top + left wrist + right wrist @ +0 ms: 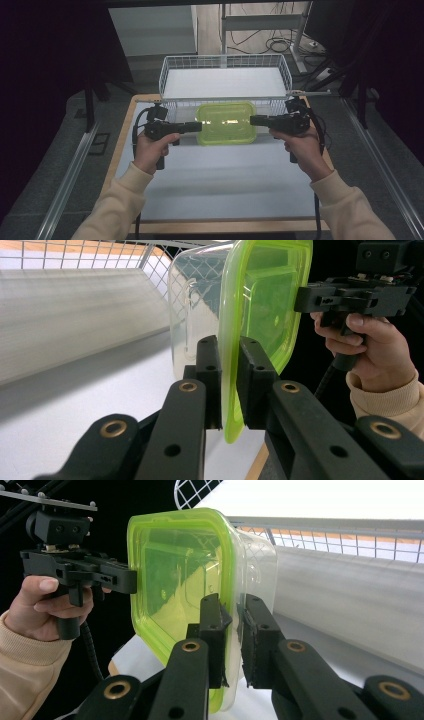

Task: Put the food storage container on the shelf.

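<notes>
Both grippers hold the clear plastic box with the lime-green lid [226,123].
Left gripper [199,127] jaws clamp its 9 o'clock rim, right gripper [252,120] jaws its 3 o'clock rim, above the white surface [215,175], before the white wire basket [225,62].

The left gripper [229,385] has its two black jaws clamped on the rim of a lime-green lid [265,305], which sits on a clear plastic container [195,315] and is seen edge-on, standing upright in the frame. Across the container, the right gripper [350,295] meets the opposite edge of the lid, held in a hand [365,345] with a cream sleeve [390,395] at the wrist. Behind the container stand the white wire basket [75,255] and the pale table [75,410], whose wooden edge shows at the bottom.
</notes>
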### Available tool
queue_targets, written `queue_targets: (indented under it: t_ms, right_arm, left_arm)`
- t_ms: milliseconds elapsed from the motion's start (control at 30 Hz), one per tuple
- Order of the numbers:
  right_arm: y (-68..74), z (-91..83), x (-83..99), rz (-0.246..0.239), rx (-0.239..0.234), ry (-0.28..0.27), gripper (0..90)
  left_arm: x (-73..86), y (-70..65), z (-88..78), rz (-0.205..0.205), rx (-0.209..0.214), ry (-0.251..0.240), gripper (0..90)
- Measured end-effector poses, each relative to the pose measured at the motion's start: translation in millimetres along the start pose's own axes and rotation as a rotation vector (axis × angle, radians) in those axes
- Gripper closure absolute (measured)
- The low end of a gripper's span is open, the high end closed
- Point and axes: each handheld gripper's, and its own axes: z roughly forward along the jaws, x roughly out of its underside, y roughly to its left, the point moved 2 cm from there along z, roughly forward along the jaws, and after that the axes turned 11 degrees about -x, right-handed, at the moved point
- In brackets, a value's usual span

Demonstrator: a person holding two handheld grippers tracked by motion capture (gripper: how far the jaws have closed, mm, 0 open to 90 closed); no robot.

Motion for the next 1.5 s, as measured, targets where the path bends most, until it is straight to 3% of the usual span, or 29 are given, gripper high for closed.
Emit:
queue_targets:
  t_ms: [333, 833, 1067, 1500]
  right_arm:
    - [-4.5, 1.3, -13.7, 0.005, 0.000, -0.004, 81.4]
    - [-12.5, 4.3, -51.9, 0.017, 0.001, -0.031, 81.4]
    - [-20.2, 4.3, -61.2, 0.027, -0.005, -0.043, 81.4]
    - [-40.1, 9.2, -87.0, 0.063, 0.019, -0.041, 81.3]
  left_arm:
    - [-14.9, 2.5, 0.7, 0.002, 0.002, -0.005, 81.8]
    - [-59.8, 6.5, -0.7, 0.031, -0.014, -0.009, 81.9]
    - [-72.5, 7.3, 3.4, 0.036, -0.022, -0.009, 81.9]
    - [-98.3, 22.6, 20.4, 0.000, -0.028, 0.000, 81.7]
